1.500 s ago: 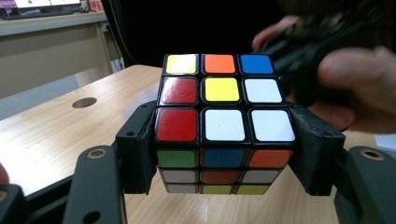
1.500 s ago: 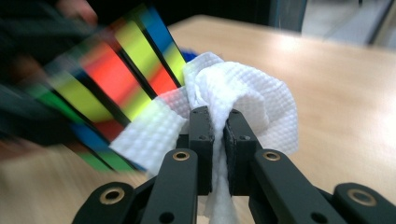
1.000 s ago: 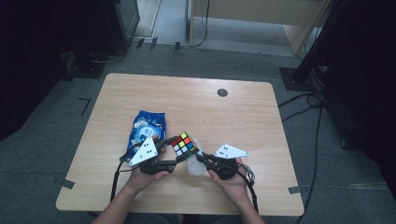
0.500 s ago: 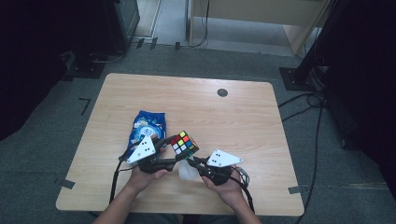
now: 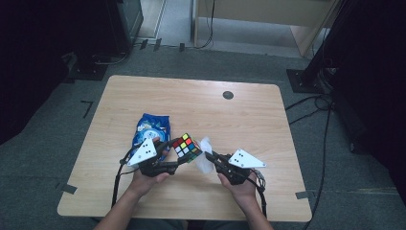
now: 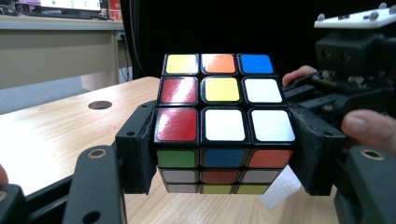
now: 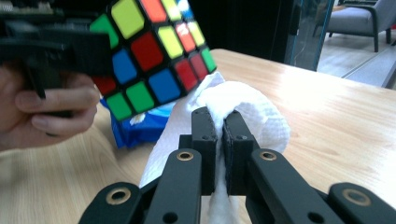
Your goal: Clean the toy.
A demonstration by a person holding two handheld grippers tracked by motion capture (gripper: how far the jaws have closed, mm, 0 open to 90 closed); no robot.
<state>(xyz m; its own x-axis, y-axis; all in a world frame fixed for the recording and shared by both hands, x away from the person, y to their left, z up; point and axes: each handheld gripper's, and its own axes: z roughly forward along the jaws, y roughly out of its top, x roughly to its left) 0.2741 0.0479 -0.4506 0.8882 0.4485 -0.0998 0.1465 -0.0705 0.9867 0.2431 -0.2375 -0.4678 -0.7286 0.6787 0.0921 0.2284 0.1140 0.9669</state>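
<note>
A scrambled colour cube [image 6: 224, 123] sits clamped between the two black jaws of my left gripper [image 6: 223, 154], lifted off the table; in the high view the cube [image 5: 187, 147] hangs just right of that gripper [image 5: 178, 155]. My right gripper [image 7: 220, 133] is shut on a white wipe [image 7: 252, 112], which bunches around its fingertips and trails down to the table. In the high view the wipe [image 5: 206, 155] lies right beside the cube, with the right gripper [image 5: 210, 158] pointing left at it. From the right gripper view the cube [image 7: 149, 51] is close above and left of the wipe.
A blue wipes packet [image 5: 152, 128] lies on the wooden table [image 5: 249, 120] behind my left hand. A small dark round hole [image 5: 228, 95] is in the tabletop near its far edge. Cables [image 5: 117, 177] trail from both grippers toward the near edge.
My right gripper has shifted a little left with the wipe, closing in on the cube. The left gripper and cube have stayed put.
</note>
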